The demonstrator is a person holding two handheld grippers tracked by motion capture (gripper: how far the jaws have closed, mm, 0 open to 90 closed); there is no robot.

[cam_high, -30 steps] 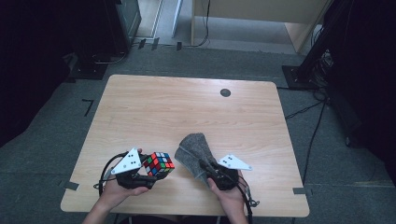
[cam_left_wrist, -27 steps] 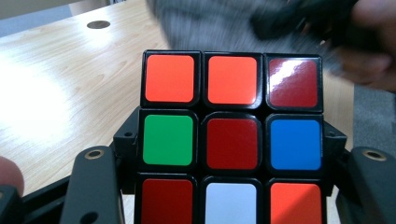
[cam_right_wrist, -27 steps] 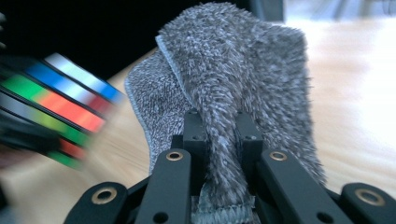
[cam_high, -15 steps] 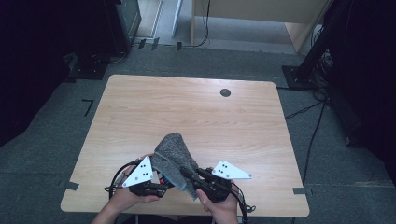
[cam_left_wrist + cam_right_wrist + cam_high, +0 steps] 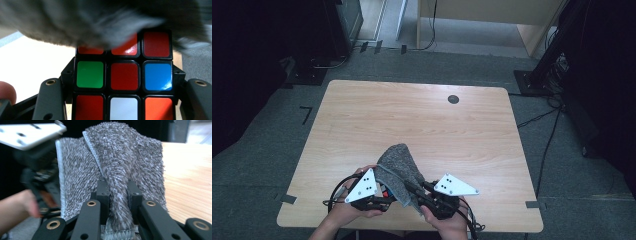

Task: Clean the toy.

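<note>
In the high view, a person is holding both grippers close together over the near edge of the wooden table (image 5: 362, 120). The left gripper (image 5: 379, 195) is sitting at the left, and the right gripper (image 5: 419, 192) is sitting just beside it at the right. A grey fuzzy cloth (image 5: 399, 167) is standing up between them and is leaning over the left gripper. A small part of the puzzle cube (image 5: 382, 191) is peeking out, red and blue, under the cloth's edge. Near the far edge of the table a small dark round spot (image 5: 453, 99) is lying well apart from the hands.

In the left gripper view, the two black jaws are pressing on the left and right sides of the puzzle cube (image 5: 124, 76), so this gripper (image 5: 124, 87) is clamping the cube. The face toward the camera is showing red, orange, green, blue and white stickers. The cloth (image 5: 100, 22) is hanging blurred across the top and is covering part of the cube's upper row.

In the right gripper view, the jaws are pinching a fold of the cloth (image 5: 117, 165) between their pads, so this gripper (image 5: 117, 195) is closed on the cloth. The cloth is rising upright above the jaws, with a pale hemmed edge at its left. The other gripper (image 5: 37, 160) is appearing blurred at the left, and the wooden table (image 5: 190, 177) is lying at the right.
</note>
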